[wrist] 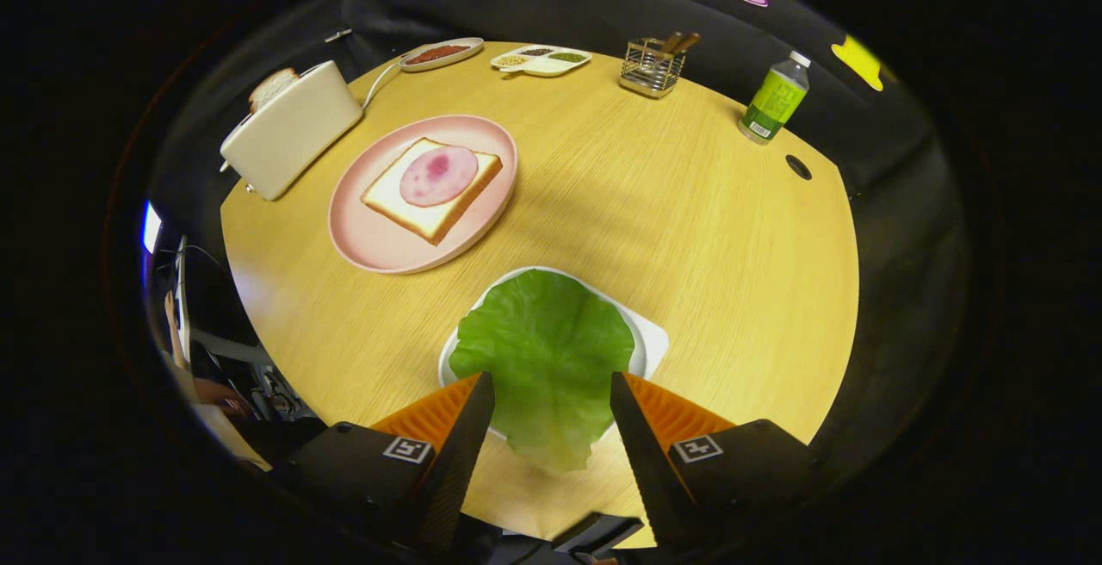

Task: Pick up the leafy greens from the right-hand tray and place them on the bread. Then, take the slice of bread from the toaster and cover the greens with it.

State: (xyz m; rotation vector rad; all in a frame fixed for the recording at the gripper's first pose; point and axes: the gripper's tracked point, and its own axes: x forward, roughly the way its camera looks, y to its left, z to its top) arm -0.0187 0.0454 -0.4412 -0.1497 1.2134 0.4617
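The broad, crinkled green lettuce leaf [544,350] lay on its flat white tray [652,343] near the front of the round, pale wooden counter [689,229], its lower edge hanging over the tray's near rim and reaching between the two fingers. Nothing of the task looked done: the leaf had not yet left the tray. Beyond it, to the left, the square slice of white bread [426,203] with a round pink slice of ham [438,175] sat bare of greens on a round pink plate [379,238], and the second slice of bread [273,86] still stood in the slot of the cream toaster [288,130] beside the plate. Both the placing of the leaf and the covering were, by my reading, still ahead. The tool [551,393] was spread wide, its fingers flanking the leaf's lower part, one on each side; they seemed at most to brush its edges, pinching nothing.
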